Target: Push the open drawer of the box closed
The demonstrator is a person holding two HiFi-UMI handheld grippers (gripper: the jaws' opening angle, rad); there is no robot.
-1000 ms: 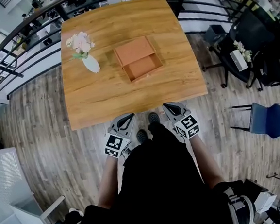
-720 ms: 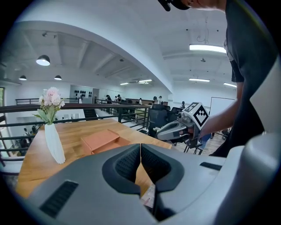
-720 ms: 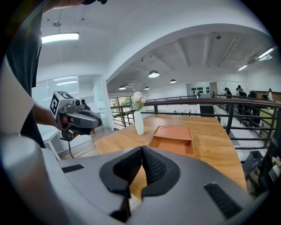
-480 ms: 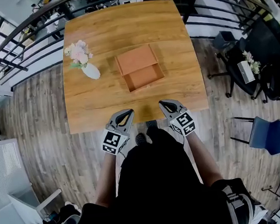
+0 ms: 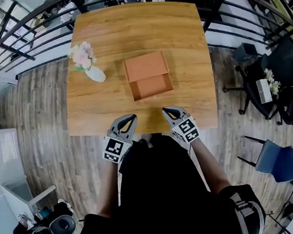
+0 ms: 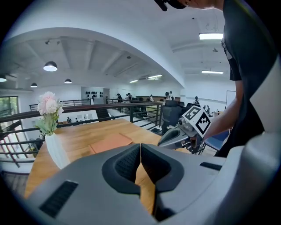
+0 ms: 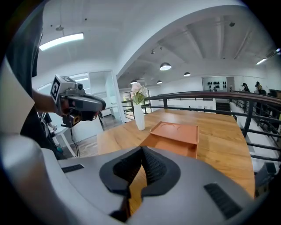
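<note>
Currently my body cuts off the table [image 5: 179, 29] edge. Left gripper [image 5: 128, 118] and right gripper [image 5: 167, 110] are pinched together, empty. Orange box [image 5: 144, 67] sits mid-table, its drawer [image 5: 152, 87] out toward me — only bare floor visible inside.

The person holds both grippers low in front of the body, side by side and apart. The left gripper [image 5: 128, 119] points forward with its tip just over the near edge of the tabletop [image 5: 85, 119]. Its jaws are pressed together with nothing between them. The right gripper [image 5: 167, 110] reaches slightly farther over that same edge, its jaws likewise closed and empty. Each gripper angles inward toward the other. Both bare forearms [image 5: 208, 165] run back from the edge to the torso.
</note>
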